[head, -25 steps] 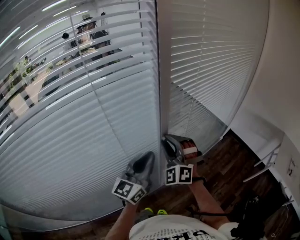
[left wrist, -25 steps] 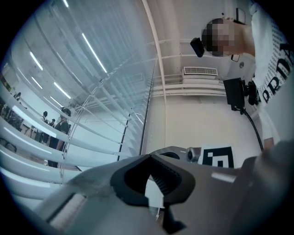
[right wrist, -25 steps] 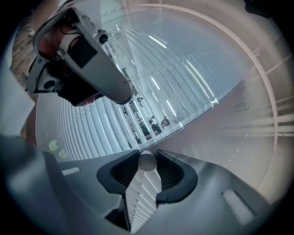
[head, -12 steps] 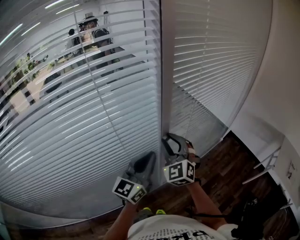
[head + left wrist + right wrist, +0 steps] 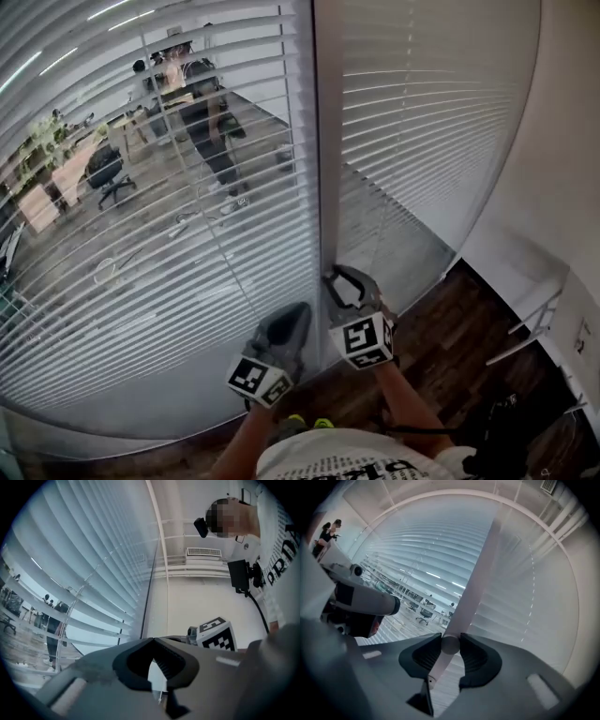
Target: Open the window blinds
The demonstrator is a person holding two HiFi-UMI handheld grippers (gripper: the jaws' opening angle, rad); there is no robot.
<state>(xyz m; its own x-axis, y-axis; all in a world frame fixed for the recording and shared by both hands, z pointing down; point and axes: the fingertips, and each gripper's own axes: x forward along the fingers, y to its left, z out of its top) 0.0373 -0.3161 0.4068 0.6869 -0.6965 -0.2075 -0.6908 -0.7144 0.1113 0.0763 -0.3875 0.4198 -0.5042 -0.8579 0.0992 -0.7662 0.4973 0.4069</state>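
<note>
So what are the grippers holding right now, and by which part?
The right gripper is clamped on the blind's white wand, close to its bottom end. The left gripper is shut with nothing in it.

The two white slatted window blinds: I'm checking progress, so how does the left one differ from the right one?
Slats: the left white slatted blind's are tilted flat with gaps; the right white slatted blind's lie closed, overlapping.
View: an office shows through the left blind; the right blind shows almost nothing.
Both hang lowered beside the white post.
</note>
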